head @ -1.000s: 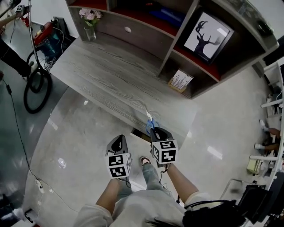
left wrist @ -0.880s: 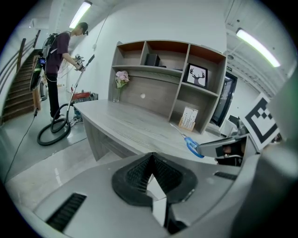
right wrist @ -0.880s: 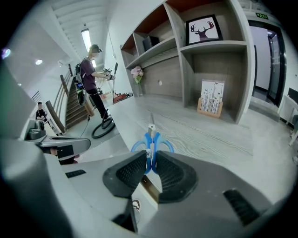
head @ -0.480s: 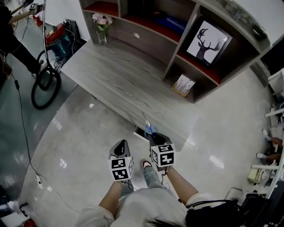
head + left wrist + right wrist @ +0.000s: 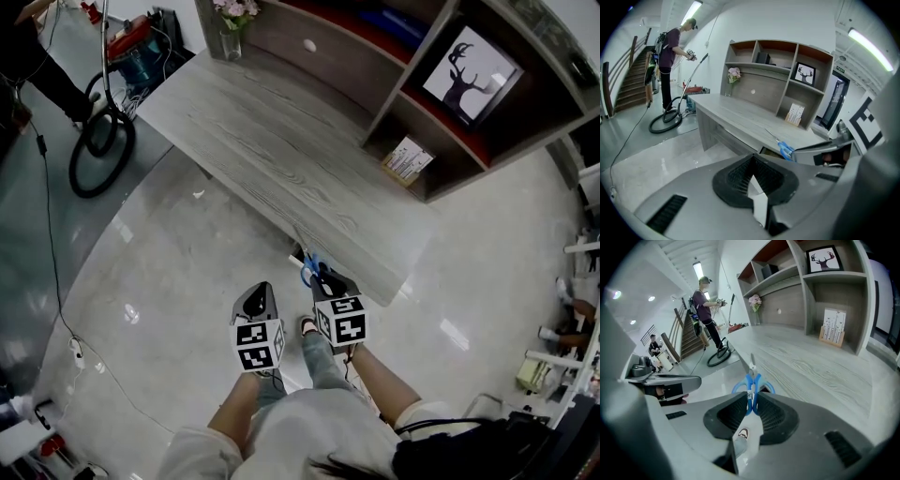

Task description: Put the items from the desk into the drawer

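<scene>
Pinching the blue-handled scissors by their handles, the right gripper hangs at the front edge of the grey desk, blades pointing out over the desktop. The left gripper is just beside it, jaws pressed together on nothing. The step in hand looks like moving the scissors to the drawer, seemingly a dark slot under the desk edge, so the next move probably calls for the left gripper to pull it wider.

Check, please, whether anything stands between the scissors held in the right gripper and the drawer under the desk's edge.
Nothing visible does. The right gripper holds the scissors at the desk's front edge, and the drawer shows as a dark open gap just below. Its inside is not visible.
</scene>
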### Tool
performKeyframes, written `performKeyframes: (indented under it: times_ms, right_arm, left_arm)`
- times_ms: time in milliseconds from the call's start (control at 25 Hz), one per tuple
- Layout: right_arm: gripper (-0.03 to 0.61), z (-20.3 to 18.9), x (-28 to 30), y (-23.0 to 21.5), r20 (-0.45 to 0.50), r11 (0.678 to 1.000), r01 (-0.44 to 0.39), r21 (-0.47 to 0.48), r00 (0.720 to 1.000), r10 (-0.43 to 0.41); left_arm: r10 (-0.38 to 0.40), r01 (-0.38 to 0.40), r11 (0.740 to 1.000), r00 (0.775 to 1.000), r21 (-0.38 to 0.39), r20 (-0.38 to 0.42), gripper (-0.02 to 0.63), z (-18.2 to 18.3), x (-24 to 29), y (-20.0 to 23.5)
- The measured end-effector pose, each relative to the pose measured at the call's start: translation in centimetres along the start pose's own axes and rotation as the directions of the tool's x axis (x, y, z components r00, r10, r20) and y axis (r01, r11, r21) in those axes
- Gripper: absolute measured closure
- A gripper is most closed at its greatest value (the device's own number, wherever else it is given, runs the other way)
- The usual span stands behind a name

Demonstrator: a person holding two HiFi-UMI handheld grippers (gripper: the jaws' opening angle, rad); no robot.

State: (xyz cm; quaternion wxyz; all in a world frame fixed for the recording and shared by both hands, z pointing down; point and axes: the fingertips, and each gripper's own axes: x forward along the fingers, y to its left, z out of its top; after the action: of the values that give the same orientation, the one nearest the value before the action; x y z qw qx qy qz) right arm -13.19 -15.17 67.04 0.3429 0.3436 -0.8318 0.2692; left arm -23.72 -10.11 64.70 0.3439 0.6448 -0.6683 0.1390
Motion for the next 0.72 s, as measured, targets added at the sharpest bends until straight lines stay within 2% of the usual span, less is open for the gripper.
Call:
performKeyframes:
  times_ms: [400, 720]
  right_arm:
    - [0.515, -3.6, 1.5, 2.7, -0.072, 0.999, -0.048, -0.006, 0.996, 0.048]
    - [0.515, -6.7, 1.5, 1.6, -0.119, 0.999, -0.014, 0.045, 0.993, 0.019]
  left_arm:
    - [0.021, -0.023, 0.999, 0.998, -0.030, -0.053, 0.617, -3.6, 0.2, 1.9]
    - [-0.014, 0.013, 1.000, 0.996, -0.012, -0.092, 0.617, -5.1, 1.7, 1.3]
